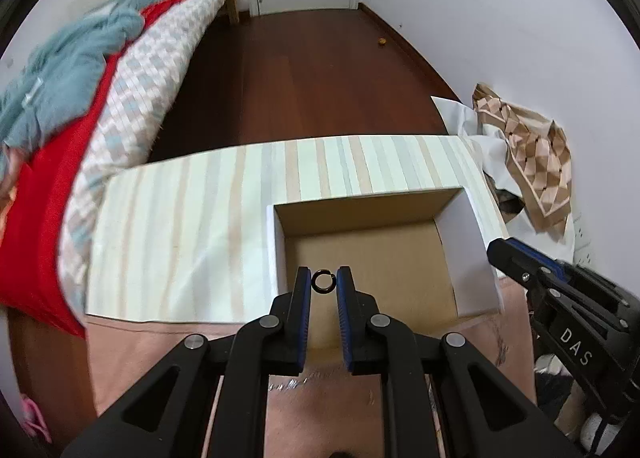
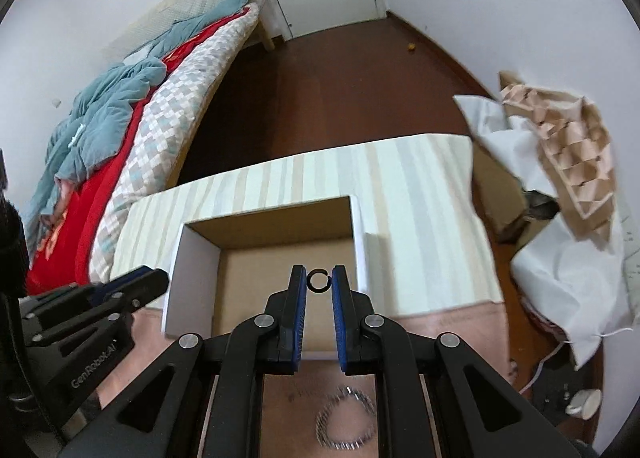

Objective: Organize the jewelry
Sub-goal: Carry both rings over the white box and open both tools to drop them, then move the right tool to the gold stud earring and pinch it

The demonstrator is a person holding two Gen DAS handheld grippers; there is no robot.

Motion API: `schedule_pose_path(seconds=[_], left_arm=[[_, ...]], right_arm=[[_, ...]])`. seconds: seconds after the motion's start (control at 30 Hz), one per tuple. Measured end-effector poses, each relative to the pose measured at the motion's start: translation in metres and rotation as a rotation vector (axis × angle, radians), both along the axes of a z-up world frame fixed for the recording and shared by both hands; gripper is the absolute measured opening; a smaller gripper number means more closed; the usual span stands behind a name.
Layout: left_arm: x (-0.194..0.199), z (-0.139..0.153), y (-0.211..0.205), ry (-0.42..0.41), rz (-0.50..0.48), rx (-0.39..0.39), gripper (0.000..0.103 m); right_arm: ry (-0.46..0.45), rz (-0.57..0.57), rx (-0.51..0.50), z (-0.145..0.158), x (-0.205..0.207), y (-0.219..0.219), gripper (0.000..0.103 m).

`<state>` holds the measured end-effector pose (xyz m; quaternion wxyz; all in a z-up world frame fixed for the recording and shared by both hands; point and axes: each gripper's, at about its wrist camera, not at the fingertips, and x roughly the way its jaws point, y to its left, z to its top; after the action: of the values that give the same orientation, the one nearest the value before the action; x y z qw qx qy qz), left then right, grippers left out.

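My left gripper (image 1: 323,281) is shut on a small black ring (image 1: 322,282), held between its fingertips above the open cardboard box (image 1: 464,254). My right gripper (image 2: 319,280) is shut on another small black ring (image 2: 319,282), also above the box (image 2: 192,270). The left gripper shows at the left of the right wrist view (image 2: 136,286); the right gripper shows at the right of the left wrist view (image 1: 516,258). A sparkly silver bracelet (image 2: 346,422) lies on the pink tabletop near me, under the right gripper.
The box sits on a striped cloth (image 1: 192,217) over a pink table (image 1: 152,338). A bed with red and blue blankets (image 1: 60,105) is at the left. White bags and patterned paper (image 2: 560,161) are piled at the right. Dark wooden floor (image 1: 304,77) lies beyond.
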<state>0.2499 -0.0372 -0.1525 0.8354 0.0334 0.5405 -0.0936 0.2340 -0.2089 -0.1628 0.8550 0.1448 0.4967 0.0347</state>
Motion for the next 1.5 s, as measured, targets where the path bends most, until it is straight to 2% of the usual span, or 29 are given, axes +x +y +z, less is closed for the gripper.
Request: schedule_pose_path(seconds=[0.2, 0.33, 0.4, 0.47, 0.53, 0.57, 0.67, 0.7, 0.77, 0.8, 0.83, 0.87, 0.93, 1.0, 1.13, 1.2, 1.5], left_arm=[[0.029, -0.025, 0.0, 0.098, 0.026, -0.071, 0.011], [0.039, -0.027, 0.001, 0.131, 0.06, -0.113, 0.012], [0.041, -0.022, 0.004, 0.129, 0.071, -0.138, 0.012], [0.042, -0.015, 0.007, 0.114, 0.078, -0.138, 0.022], [0.043, -0.009, 0.009, 0.09, 0.085, -0.119, 0.056], [0.04, -0.004, 0.011, 0.066, 0.096, -0.109, 0.062], [0.034, 0.004, 0.017, 0.025, 0.111, -0.07, 0.065], [0.032, 0.005, 0.019, 0.019, 0.115, -0.054, 0.067], [0.024, 0.008, 0.024, -0.007, 0.127, -0.016, 0.079], [0.019, 0.009, 0.026, -0.02, 0.134, 0.009, 0.09], [0.015, 0.009, 0.027, -0.029, 0.138, 0.027, 0.093], [0.01, 0.009, 0.029, -0.035, 0.142, 0.05, 0.094], [0.001, 0.007, 0.032, -0.038, 0.151, 0.087, 0.102], [-0.007, 0.006, 0.035, -0.04, 0.157, 0.107, 0.102], [-0.024, 0.01, 0.044, -0.058, 0.165, 0.107, 0.102], [-0.033, 0.018, 0.048, -0.083, 0.17, 0.117, 0.102], [-0.066, 0.056, 0.061, -0.157, 0.17, 0.119, 0.102]], right_arm=[[0.06, 0.027, 0.117, -0.023, 0.032, -0.005, 0.013], [0.095, 0.025, 0.151, -0.033, 0.039, -0.009, 0.014], [0.102, 0.015, 0.164, -0.034, 0.038, -0.012, 0.021], [0.098, 0.004, 0.181, -0.032, 0.034, -0.014, 0.045], [0.084, -0.003, 0.178, -0.027, 0.03, -0.013, 0.05], [0.073, -0.006, 0.167, -0.023, 0.027, -0.013, 0.05], [0.031, -0.011, 0.104, -0.008, 0.017, -0.011, 0.056], [0.018, -0.019, 0.065, -0.003, 0.012, -0.01, 0.063], [-0.004, -0.046, -0.048, 0.008, 0.003, -0.007, 0.083], [-0.006, -0.056, -0.095, 0.011, 0.0, -0.005, 0.087], [-0.003, -0.062, -0.159, 0.014, -0.004, -0.002, 0.093], [0.01, -0.062, -0.204, 0.015, -0.007, 0.002, 0.097], [0.024, -0.058, -0.253, 0.014, -0.012, 0.006, 0.097], [0.043, -0.048, -0.297, 0.012, -0.017, 0.01, 0.097], [0.063, -0.035, -0.299, 0.015, -0.028, 0.016, 0.099], [0.053, -0.033, -0.307, 0.02, -0.034, 0.022, 0.103], [-0.015, -0.04, -0.331, 0.055, -0.066, 0.038, 0.103]])
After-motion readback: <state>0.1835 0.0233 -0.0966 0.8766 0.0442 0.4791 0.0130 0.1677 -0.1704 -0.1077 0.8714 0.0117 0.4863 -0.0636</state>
